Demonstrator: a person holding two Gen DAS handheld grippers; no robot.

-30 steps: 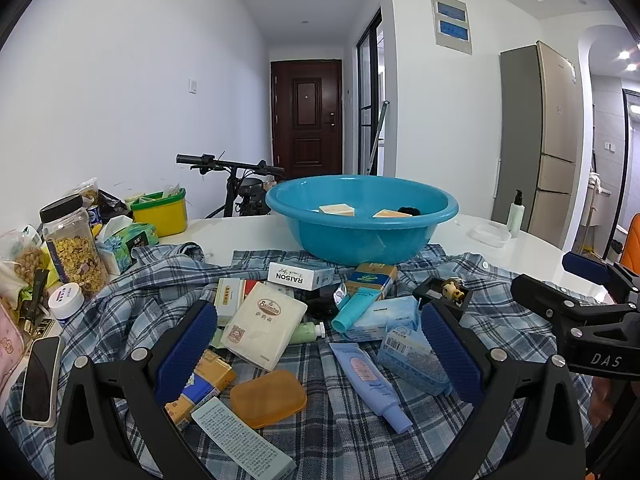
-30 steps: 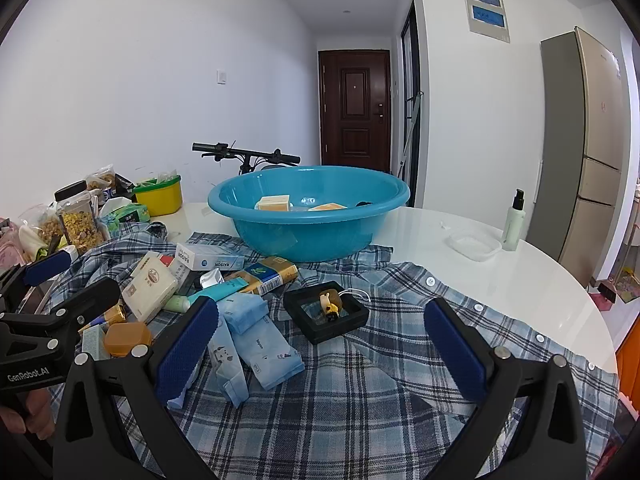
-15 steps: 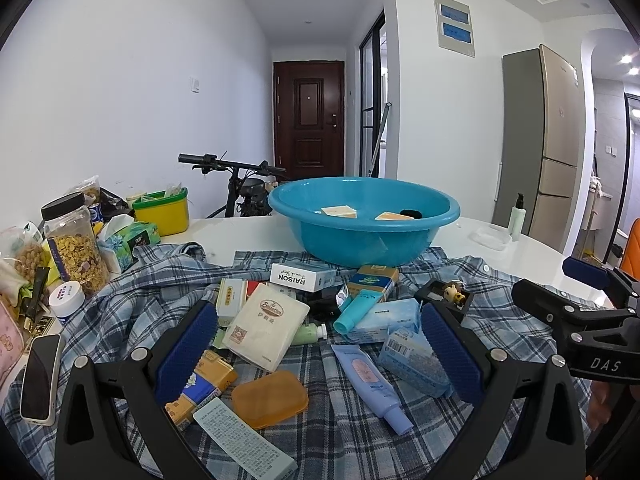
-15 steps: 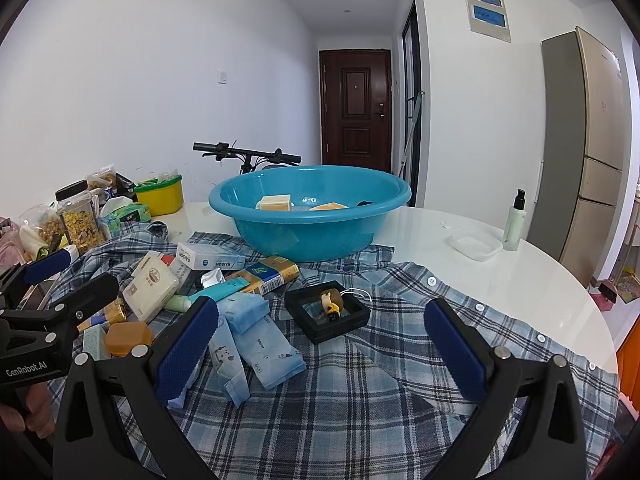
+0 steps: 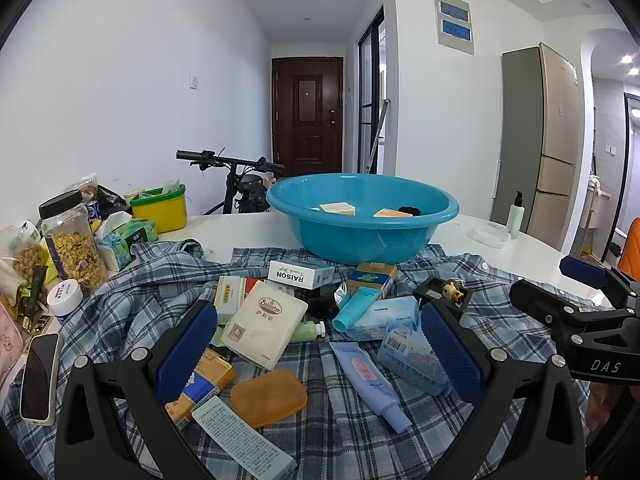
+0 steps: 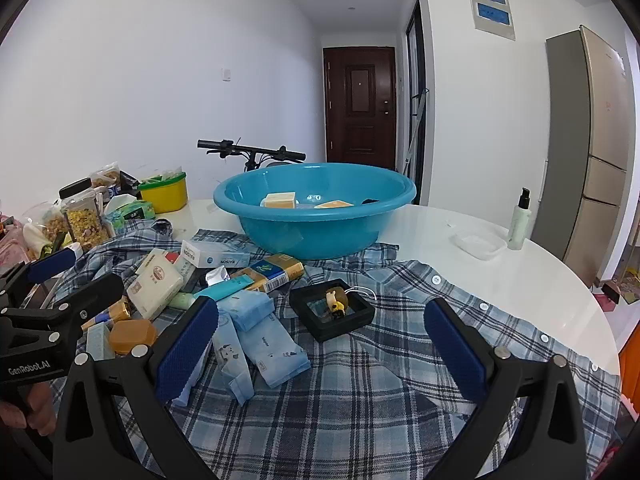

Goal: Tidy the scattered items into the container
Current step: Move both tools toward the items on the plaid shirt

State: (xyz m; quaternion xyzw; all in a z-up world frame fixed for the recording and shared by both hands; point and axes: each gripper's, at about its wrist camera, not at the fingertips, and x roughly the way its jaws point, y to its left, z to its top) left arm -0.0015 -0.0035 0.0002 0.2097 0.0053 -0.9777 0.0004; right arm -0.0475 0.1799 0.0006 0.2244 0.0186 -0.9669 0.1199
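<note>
Both grippers wide open and empty: left gripper (image 5: 318, 346) over the clutter (image 5: 262, 330) on the plaid shirt (image 6: 360, 412), right gripper (image 6: 320, 342) near the black box (image 6: 332, 310), blue basin (image 5: 362, 218) behind on the desk (image 6: 460, 276).

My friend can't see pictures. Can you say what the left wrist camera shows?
An open claw hovers over soap boxes, tubes and an orange soap bar scattered on a plaid shirt. Behind them sits a blue basin with a few items already inside.
</note>
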